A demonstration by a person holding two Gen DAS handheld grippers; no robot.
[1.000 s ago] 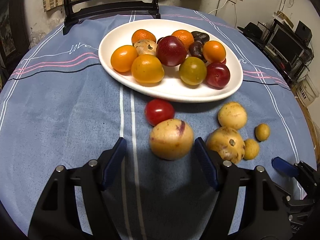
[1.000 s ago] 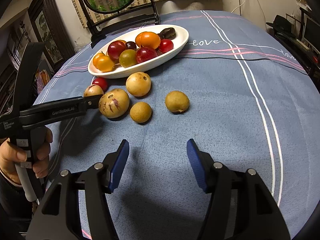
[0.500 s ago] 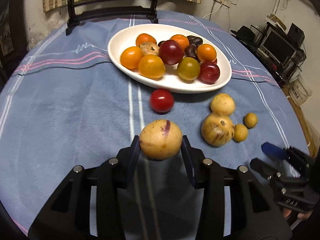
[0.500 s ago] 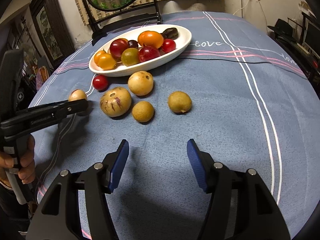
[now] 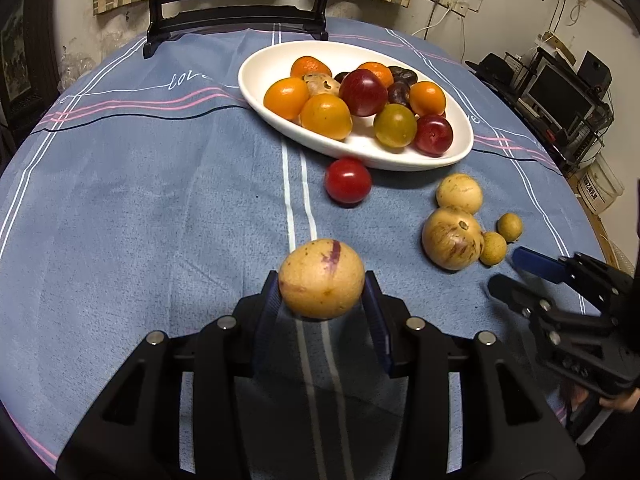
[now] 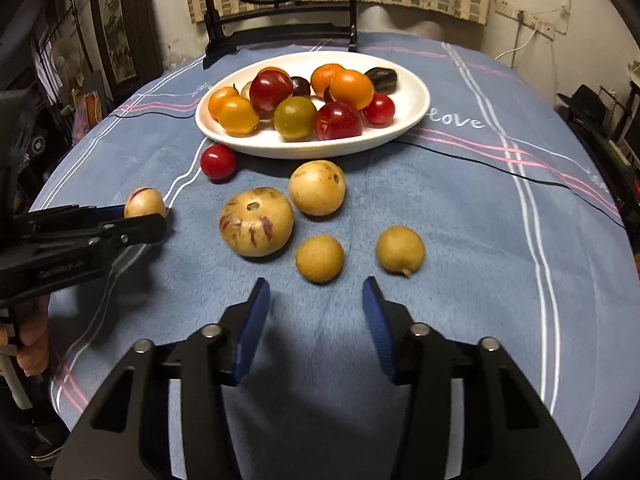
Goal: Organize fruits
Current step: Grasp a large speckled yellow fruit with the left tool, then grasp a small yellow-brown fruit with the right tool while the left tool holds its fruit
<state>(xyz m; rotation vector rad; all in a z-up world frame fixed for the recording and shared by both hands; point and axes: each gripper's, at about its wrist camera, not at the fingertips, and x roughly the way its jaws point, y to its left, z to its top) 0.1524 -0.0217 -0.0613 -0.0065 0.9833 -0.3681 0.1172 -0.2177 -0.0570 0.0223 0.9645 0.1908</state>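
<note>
My left gripper [image 5: 322, 292] is shut on a yellow fruit with a purple streak [image 5: 322, 278] and holds it just above the blue cloth. From the right wrist view this fruit [image 6: 145, 203] shows at the left gripper's [image 6: 144, 220] tips. My right gripper [image 6: 316, 292] is closing with nothing between its pads; a small tan fruit [image 6: 319, 258] lies just ahead of it. A second small one [image 6: 400, 250], a big streaked fruit [image 6: 256, 222], a round yellow fruit [image 6: 317, 188] and a red tomato [image 6: 218, 162] lie loose. The white oval dish [image 6: 416, 92] holds several fruits.
A black stand with a round screen [image 6: 280, 12] sits at the table's far edge behind the dish. Shelves with electronics [image 5: 560, 92] stand off the table to the right. A person's hand [image 6: 34, 344] grips the left tool's handle.
The left gripper shut on the streaked yellow fruit and drew back from the dish with it. The right gripper came closer to the small tan fruits and its jaws narrowed.
</note>
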